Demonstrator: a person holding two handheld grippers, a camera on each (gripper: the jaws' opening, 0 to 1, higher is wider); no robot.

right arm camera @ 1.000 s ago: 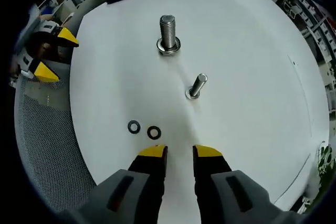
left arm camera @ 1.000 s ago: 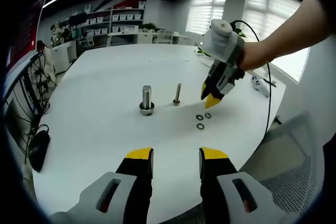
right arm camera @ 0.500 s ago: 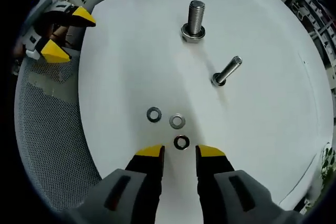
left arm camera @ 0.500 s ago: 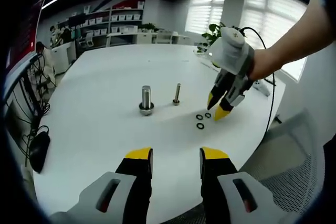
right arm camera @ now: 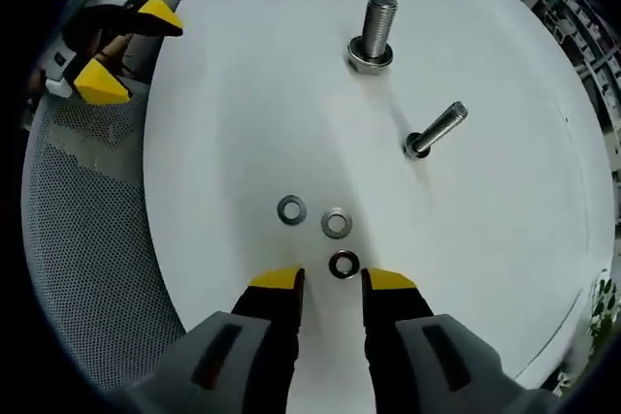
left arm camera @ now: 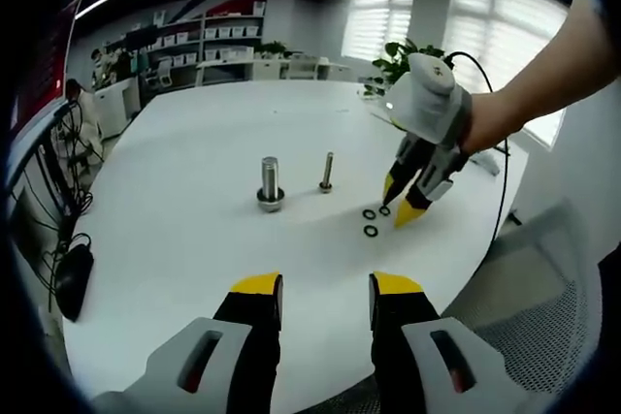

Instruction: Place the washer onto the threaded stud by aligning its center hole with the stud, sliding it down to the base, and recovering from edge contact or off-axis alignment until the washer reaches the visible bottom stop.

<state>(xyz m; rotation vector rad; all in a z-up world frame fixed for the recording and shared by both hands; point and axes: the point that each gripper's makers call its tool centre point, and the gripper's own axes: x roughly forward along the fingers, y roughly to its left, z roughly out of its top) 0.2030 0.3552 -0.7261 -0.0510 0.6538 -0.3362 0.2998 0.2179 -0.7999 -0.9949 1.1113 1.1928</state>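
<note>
Washer (right arm camera: 343,264), the dark one of three lying loose on the white worktop (right arm camera: 233,123), sits just ahead of the right gripper (right arm camera: 331,280), in line with the gap between its yellow tips and not yet held. Going by size, the worktop comes first, round and broad. On it stands the thick threaded stud (right arm camera: 376,31), upright with a nut-like collar at its base, at about 12 o'clock from the washers in the right gripper view. The slimmer stud (right arm camera: 436,130) stands at roughly 1 o'clock, nearer. The two paler washers (right arm camera: 291,208) (right arm camera: 337,222) lie side by side just beyond the dark one.

As for progress, I judge the task barely begun: no washer is lifted, neither stud visibly carries one, and the pick-up, the alignment and the slide down to the base all remain.

The right gripper hangs low over the washers, pointed down at the worktop, its jaws apart and empty. In the left gripper view the holding hand (left arm camera: 485,118) reaches in from 2 o'clock. The left gripper (left arm camera: 325,286) hovers at the near worktop edge, level, jaws apart, holding nothing.
</note>
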